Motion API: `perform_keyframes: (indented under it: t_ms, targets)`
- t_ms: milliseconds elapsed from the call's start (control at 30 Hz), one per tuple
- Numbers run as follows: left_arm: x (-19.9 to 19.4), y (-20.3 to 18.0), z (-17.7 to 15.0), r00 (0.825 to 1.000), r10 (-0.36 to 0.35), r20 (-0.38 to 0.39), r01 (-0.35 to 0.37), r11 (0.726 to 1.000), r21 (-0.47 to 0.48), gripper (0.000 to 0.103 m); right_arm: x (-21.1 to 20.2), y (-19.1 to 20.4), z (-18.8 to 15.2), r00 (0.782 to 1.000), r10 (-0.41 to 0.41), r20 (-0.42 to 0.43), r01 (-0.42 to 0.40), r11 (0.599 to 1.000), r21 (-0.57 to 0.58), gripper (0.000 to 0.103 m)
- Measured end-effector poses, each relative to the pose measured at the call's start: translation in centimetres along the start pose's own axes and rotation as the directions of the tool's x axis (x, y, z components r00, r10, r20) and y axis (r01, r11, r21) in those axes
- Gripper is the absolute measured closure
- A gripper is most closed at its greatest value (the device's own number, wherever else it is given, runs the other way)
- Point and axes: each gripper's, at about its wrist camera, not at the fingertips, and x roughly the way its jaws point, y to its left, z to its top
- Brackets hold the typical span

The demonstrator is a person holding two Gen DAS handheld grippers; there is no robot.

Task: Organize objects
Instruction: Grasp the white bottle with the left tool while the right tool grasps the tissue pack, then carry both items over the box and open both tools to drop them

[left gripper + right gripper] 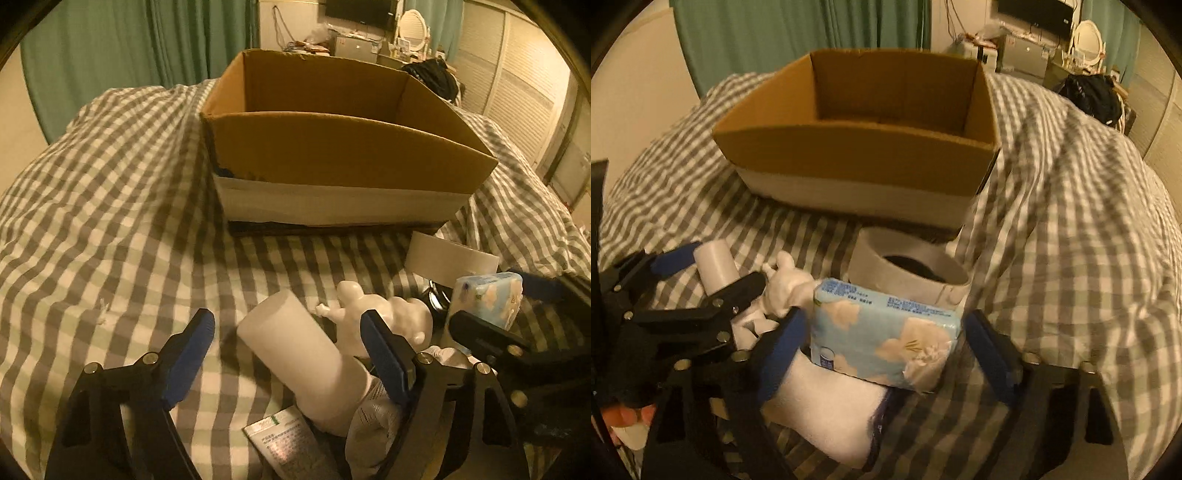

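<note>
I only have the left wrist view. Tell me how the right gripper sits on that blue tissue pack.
Observer: The right gripper straddles the tissue pack, but a gap shows beside its right pad, so it is not clamped.
Operator: Say what the pack is lying on.
Observer: It rests on a white cloth bundle with a dark edge.
Operator: Check the floor of the cardboard box.
Observer: The part of the floor that shows inside the cardboard box is bare. The near wall hides the rest.
</note>
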Motion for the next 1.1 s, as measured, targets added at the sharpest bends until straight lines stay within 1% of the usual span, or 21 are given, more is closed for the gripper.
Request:
perform_keyframes:
  t_ms: [33,67,100,133,167,200,333,433,567,833,933,1100]
  targets:
    - [0.2,-0.1,0.1,1.0,-0.02,-0.005,0.02,1.0,0.002,0.026,0.1,0.0,-0.1,1.0,0.001,-0.004,-0.001,1.0,0.003,0.028]
    - [0.4,0.0,0.3,0.999,-0.041,-0.01,0.041,0.999,0.0,0.033,0.0,0.0,-0.1,1.0,0.001,0.002,-0.001,1.0,0.005,0.03]
    - [0.6,0.1,0.4,0.998,-0.066,-0.018,0.065,0.998,-0.01,0.036,-0.2,0.0,-0.2,1.0,-0.003,0.01,0.003,1.0,0.008,0.03]
    - [0.7,0.2,0.6,0.997,-0.071,-0.02,0.071,0.997,-0.016,0.04,-0.4,-0.2,-0.2,1.0,-0.005,0.016,0.005,1.0,0.011,0.031]
    - [0.8,0.4,0.7,0.997,-0.071,-0.018,0.071,0.997,-0.013,0.052,-0.4,0.0,-0.1,1.0,-0.009,0.023,0.008,1.0,0.014,0.031]
    - [0.7,0.5,0.8,0.997,-0.069,-0.017,0.069,0.998,-0.008,0.058,-0.6,-0.1,-0.2,0.999,-0.01,0.031,0.01,1.0,0.019,0.031]
    - [-0.1,0.8,0.8,0.996,-0.095,-0.001,0.095,0.995,-0.016,0.061,-1.5,-0.5,-0.1,0.998,-0.008,0.062,0.005,0.999,0.043,0.031]
    - [-1.0,0.8,0.6,0.996,-0.092,0.017,0.092,0.996,-0.012,0.062,-2.2,-0.6,-0.2,0.997,-0.008,0.082,0.004,0.998,0.056,0.031]
    - [-2.4,0.9,0.8,0.995,-0.094,0.044,0.095,0.995,-0.029,0.065,-3.6,-0.9,-0.4,0.993,-0.013,0.119,0.005,0.998,0.067,0.032]
    - [-6.5,1.4,1.0,0.989,-0.079,0.123,0.084,0.996,-0.032,0.07,-7.6,-0.7,-0.6,0.977,-0.04,0.207,0.025,0.997,0.074,0.032]
    - [-8.3,1.8,1.4,0.985,-0.072,0.16,0.079,0.996,-0.035,0.071,-8.9,-0.2,-0.6,0.973,-0.037,0.229,0.023,0.998,0.063,0.032]
    - [-11.3,2.1,2.5,0.972,-0.073,0.224,0.079,0.997,-0.021,0.071,-11.2,0.9,0.0,0.962,-0.029,0.272,0.02,0.999,0.035,0.032]
